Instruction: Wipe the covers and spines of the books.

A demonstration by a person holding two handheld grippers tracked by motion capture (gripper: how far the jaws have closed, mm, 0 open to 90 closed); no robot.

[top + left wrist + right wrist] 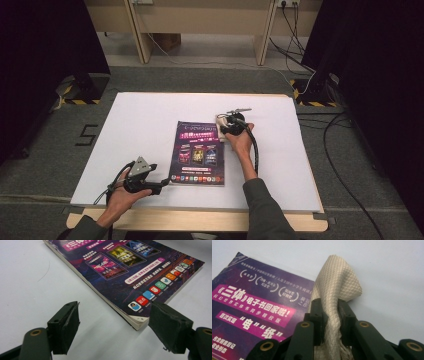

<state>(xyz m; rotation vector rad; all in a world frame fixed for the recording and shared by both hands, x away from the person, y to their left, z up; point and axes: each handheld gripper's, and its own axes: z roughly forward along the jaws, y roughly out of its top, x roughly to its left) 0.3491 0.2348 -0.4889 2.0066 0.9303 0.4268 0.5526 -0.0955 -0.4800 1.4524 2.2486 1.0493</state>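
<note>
My right gripper (331,312) has its jaws clamped on a bunched cream cloth (337,280), held at the magazine's (198,152) far right corner, about one o'clock from the cover's middle. My left gripper (115,327) waits with jaws wide and empty at the near left corner, at seven o'clock. The magazine's long axis runs twelve to six on the white bench (140,125), so I judge the cloth hand must sweep toward six.
</note>
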